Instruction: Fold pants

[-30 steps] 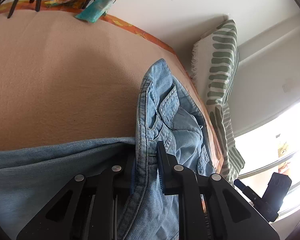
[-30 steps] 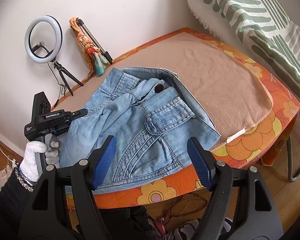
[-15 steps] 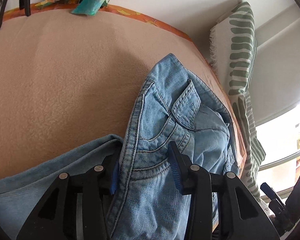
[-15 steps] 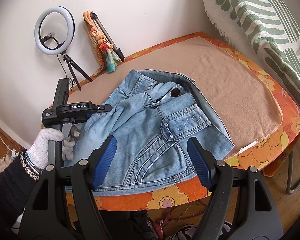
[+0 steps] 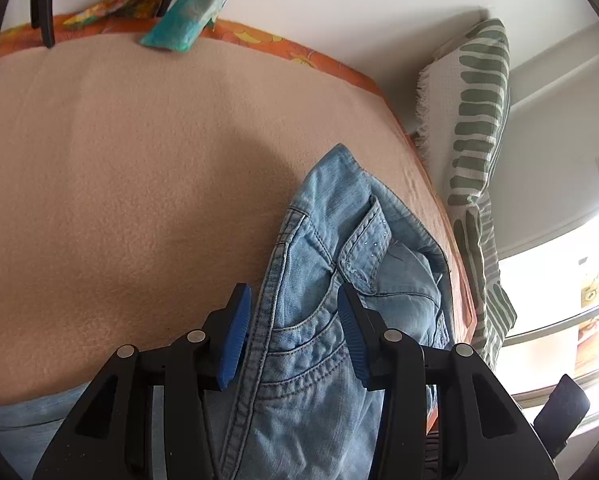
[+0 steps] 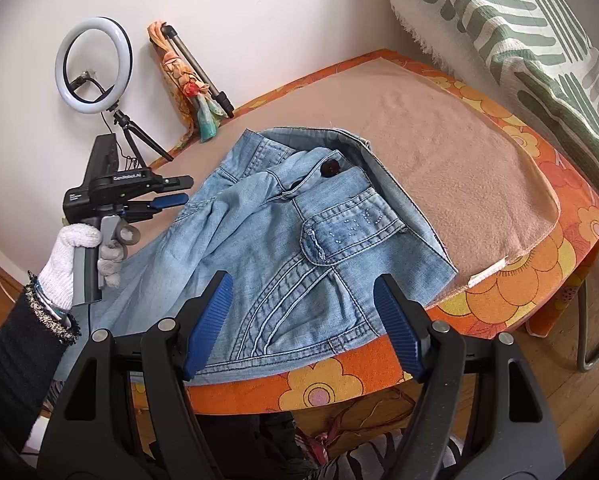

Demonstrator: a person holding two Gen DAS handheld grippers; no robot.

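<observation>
Light blue denim pants (image 6: 299, 240) lie bunched on a tan blanket (image 6: 459, 160), waistband and dark button (image 6: 330, 168) up, one edge at the table's front. In the left wrist view the pants (image 5: 339, 280) lie between my open left gripper's (image 5: 293, 312) blue pads, not clamped. That gripper also shows in the right wrist view (image 6: 171, 200), held by a white-gloved hand at the pants' left side. My right gripper (image 6: 303, 296) is open and empty, above the pants' near edge.
The table has an orange flowered cover (image 6: 539, 280). A ring light (image 6: 93, 66) on a tripod and a second tripod with a scarf (image 6: 195, 80) stand at the wall. A green-striped white cloth (image 6: 519, 40) hangs on the right.
My left gripper has opened and let go of the waistband fold, and it has drawn back. The right gripper has stayed open, its view shifting slightly.
</observation>
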